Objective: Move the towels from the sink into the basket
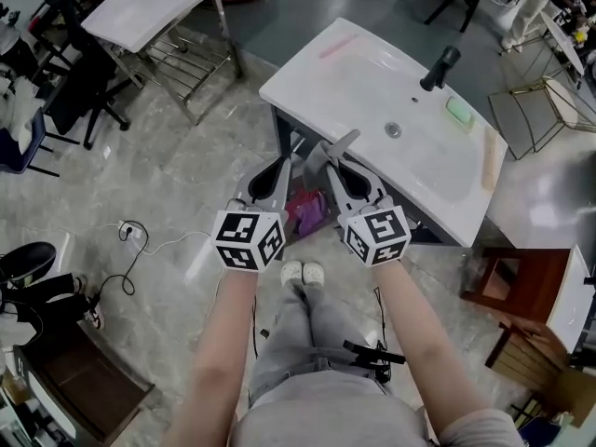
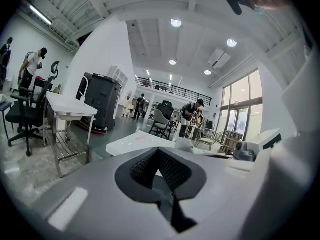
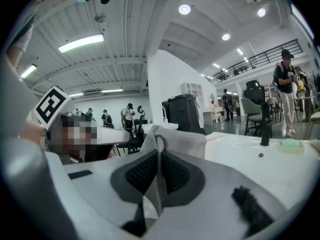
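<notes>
My right gripper (image 1: 331, 153) (image 3: 160, 154) is shut on a pale grey towel (image 3: 176, 137), pinched into a fold between the pads. In the head view the towel (image 1: 341, 142) pokes up beyond the fingertips, just off the near edge of the white sink (image 1: 372, 77). My left gripper (image 1: 287, 162) (image 2: 159, 160) hangs close beside it on the left, shut with nothing between its pads. Both are held over the floor in front of the sink. A magenta container (image 1: 305, 210), perhaps the basket, shows low between the two grippers, mostly hidden by them.
The sink top carries a black faucet (image 1: 440, 67), a drain (image 1: 393, 130), a green pad (image 1: 459, 112) and a pinkish strip (image 1: 337, 47) at its far edge. A second white table on a metal frame (image 1: 154, 7) stands back left. A cable (image 1: 140, 240) lies on the floor, and a wooden cabinet (image 1: 507, 287) stands right.
</notes>
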The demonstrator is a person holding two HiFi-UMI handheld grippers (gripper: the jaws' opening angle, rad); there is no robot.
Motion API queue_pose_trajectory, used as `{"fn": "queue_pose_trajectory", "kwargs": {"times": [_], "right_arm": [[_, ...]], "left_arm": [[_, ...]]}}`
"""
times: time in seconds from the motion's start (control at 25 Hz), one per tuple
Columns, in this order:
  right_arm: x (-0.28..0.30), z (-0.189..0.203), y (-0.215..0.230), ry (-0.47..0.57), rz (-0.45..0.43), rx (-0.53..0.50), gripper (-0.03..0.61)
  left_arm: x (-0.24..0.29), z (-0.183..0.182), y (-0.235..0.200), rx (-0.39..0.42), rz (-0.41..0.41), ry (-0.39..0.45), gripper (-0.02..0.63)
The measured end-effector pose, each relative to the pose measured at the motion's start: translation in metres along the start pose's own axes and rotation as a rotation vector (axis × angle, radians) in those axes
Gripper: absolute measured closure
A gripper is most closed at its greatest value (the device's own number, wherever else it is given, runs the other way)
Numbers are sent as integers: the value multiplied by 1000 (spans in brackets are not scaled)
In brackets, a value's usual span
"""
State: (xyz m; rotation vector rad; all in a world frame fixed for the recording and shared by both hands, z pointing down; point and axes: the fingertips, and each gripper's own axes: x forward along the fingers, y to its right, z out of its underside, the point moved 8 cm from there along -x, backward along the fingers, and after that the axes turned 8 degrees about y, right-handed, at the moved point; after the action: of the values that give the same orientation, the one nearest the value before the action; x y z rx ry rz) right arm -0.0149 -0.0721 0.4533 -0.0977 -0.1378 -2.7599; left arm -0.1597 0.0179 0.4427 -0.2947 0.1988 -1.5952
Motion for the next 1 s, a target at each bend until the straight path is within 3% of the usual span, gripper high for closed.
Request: {"fn": "queue_pose_trajectory", "kwargs": {"times": [0.36, 1.0], "right_arm": [[18, 43, -12, -64, -66, 40, 543], [37, 144, -15, -262, -77, 83, 542]], "left_arm": [[2, 33, -19, -17, -32, -42, 610], [-1, 105, -53, -76, -90, -147, 609]]}}
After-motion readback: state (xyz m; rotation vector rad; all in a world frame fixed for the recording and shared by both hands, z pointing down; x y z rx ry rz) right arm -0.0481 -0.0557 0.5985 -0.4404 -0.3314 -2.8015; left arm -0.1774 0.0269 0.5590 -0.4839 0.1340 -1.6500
